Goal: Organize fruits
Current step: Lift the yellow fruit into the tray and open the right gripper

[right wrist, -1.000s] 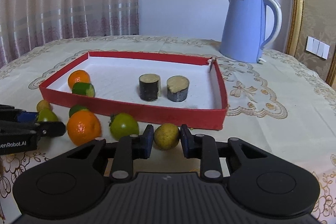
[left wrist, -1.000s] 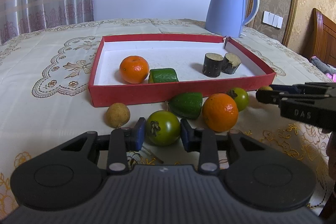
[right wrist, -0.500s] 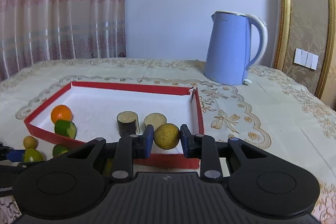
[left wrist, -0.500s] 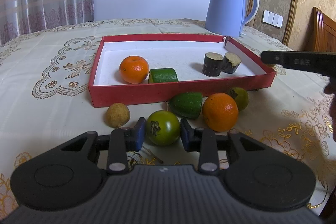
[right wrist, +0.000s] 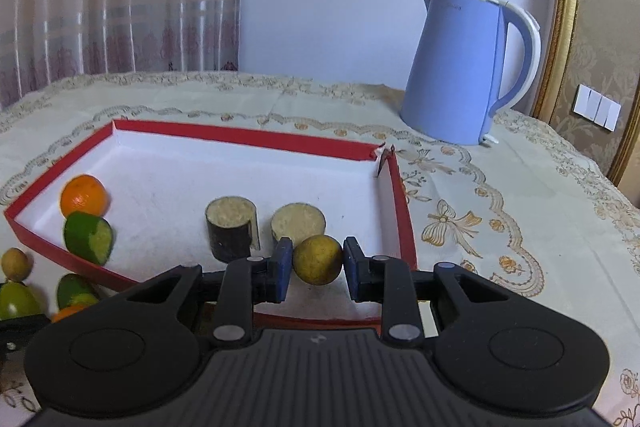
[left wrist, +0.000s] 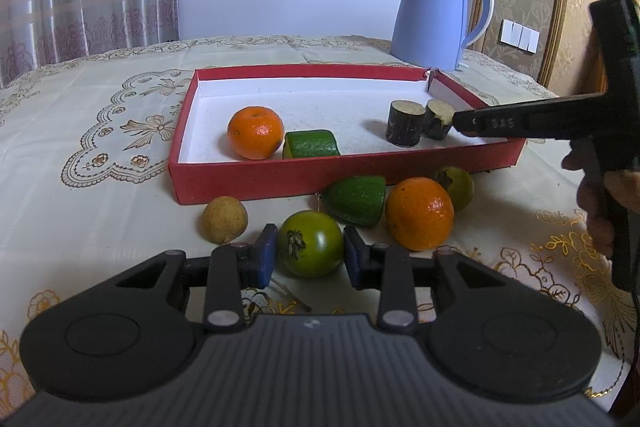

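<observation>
The right gripper (right wrist: 318,261) had its fingers clamped on a yellow fruit (right wrist: 318,259) above the red tray (right wrist: 240,135), probably for dropping in; the left gripper (left wrist: 310,254) pinched a green tomato (left wrist: 311,243) resting on the surface (left wrist: 100,211).

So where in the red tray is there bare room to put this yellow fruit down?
Red tray: the white floor behind and between the orange and the dark cylinders is bare. It is crowded beside the cylinders, and by the orange and green piece.
</observation>
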`<state>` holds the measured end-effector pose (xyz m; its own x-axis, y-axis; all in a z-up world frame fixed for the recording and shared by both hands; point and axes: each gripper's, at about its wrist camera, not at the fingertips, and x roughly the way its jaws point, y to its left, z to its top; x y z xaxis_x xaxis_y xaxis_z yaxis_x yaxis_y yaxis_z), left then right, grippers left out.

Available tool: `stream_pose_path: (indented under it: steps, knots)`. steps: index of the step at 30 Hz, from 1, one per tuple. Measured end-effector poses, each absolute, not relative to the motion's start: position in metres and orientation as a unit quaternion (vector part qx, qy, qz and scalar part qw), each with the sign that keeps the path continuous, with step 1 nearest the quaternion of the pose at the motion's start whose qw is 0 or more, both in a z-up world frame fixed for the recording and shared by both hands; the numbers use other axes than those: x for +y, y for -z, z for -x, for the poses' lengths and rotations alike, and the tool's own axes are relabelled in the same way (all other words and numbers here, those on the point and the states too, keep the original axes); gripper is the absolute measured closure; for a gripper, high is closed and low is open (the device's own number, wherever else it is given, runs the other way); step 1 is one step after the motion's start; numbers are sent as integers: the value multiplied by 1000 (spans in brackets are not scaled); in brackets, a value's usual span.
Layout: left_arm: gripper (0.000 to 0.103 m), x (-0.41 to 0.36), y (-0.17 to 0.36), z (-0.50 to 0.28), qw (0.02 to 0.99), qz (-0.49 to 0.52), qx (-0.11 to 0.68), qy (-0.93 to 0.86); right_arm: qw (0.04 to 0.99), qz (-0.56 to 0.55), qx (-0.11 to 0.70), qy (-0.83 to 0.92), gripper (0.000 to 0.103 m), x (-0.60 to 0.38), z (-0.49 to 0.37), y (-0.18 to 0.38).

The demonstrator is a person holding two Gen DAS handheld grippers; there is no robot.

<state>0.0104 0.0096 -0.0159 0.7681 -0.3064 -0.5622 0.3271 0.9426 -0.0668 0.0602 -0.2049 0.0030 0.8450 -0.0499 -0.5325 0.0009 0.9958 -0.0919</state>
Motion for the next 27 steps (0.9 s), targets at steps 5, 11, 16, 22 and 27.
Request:
stream_pose_path:
  steps: [5,11,16,22,27]
  knots:
    - [71,9,16,-10,940,-18,296,169,955,40,293,17,77,-207,-69,7]
    - [71,10,16,-11,940,-18,296,168,956,55,287,20,76,-202,-68,6]
    - [71,10,16,-11,940,-18,296,168,962,40,270,16,76,-205,-57,-3]
    - [72,9,16,-11,940,-18,295,168,963,31,268,4,75,-206,-39,-8]
    - [72,9,16,-10,942,-18,293,166,966,20,258,4,67,-210,-22,-7]
